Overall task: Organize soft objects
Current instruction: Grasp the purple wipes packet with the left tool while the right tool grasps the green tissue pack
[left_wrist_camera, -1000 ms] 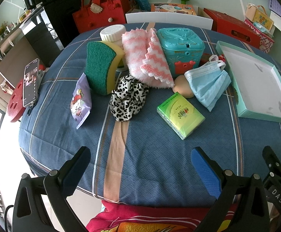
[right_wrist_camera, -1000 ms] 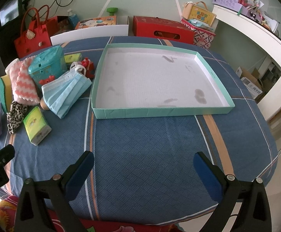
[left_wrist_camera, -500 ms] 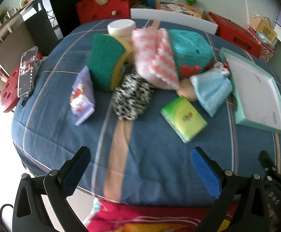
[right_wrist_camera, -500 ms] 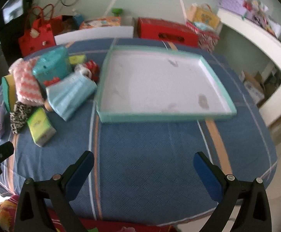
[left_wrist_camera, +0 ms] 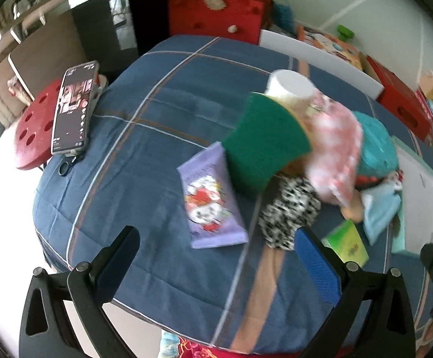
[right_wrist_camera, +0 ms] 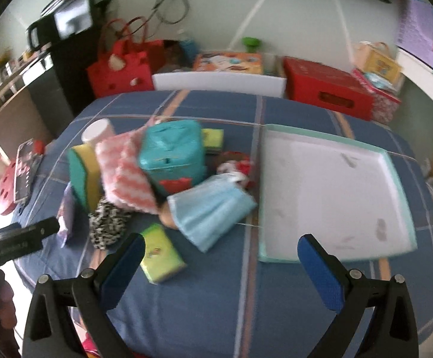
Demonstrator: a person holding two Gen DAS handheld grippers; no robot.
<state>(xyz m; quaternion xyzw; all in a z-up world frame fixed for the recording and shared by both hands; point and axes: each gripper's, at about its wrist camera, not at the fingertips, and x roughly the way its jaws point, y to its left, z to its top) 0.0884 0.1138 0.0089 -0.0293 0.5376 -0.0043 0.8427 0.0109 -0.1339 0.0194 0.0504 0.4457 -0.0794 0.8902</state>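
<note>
Now both claws (left_wrist_camera: 216, 246) (right_wrist_camera: 221, 252) wide, empty.

Both wrist views overlook the table (left_wrist_camera: 145, 155), sharing its clutter.

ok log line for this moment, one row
left gripper: open, above purple packet | right gripper: open | tray: nothing inside

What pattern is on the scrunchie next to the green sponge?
The scrunchie has black and white leopard-like spots, clearest in the left wrist view.
</note>
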